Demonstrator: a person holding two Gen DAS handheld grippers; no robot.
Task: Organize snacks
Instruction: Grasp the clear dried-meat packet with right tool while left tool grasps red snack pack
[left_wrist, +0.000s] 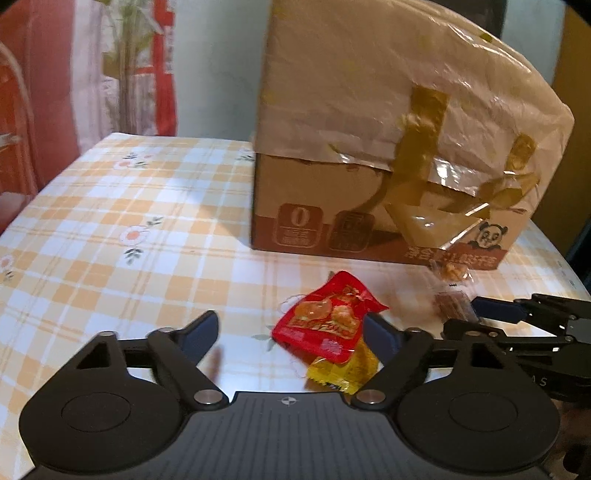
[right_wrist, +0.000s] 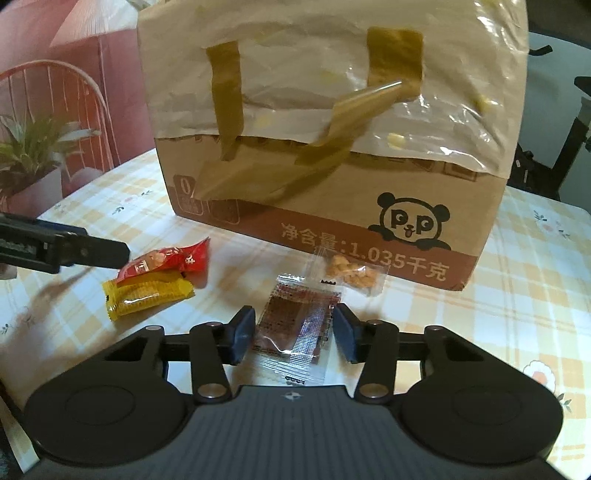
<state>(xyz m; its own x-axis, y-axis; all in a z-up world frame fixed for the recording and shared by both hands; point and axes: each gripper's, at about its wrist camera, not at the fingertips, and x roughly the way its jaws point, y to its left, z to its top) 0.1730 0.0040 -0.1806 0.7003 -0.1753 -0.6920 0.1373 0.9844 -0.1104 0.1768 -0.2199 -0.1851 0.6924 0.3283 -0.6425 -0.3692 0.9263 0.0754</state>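
A red snack packet (left_wrist: 325, 317) lies on top of a yellow one (left_wrist: 343, 369) on the checked tablecloth. My left gripper (left_wrist: 291, 332) straddles them, open, its right pad at the red packet's edge and its left pad well clear. In the right wrist view the red packet (right_wrist: 166, 258) and yellow packet (right_wrist: 147, 295) sit left of a brown packet in clear wrap (right_wrist: 295, 321). My right gripper (right_wrist: 294, 334) flanks this flat packet, pads close to both its edges without squeezing it. A clear packet of orange bits (right_wrist: 351, 275) lies just beyond, against the box.
A tall cardboard box (left_wrist: 369, 110) with taped paper and a panda print stands close behind the snacks, also filling the right wrist view (right_wrist: 332, 184). The tablecloth (left_wrist: 129, 221) stretches away to the left. A potted plant (right_wrist: 33, 147) and a red chair (right_wrist: 55, 92) stand beyond the table edge.
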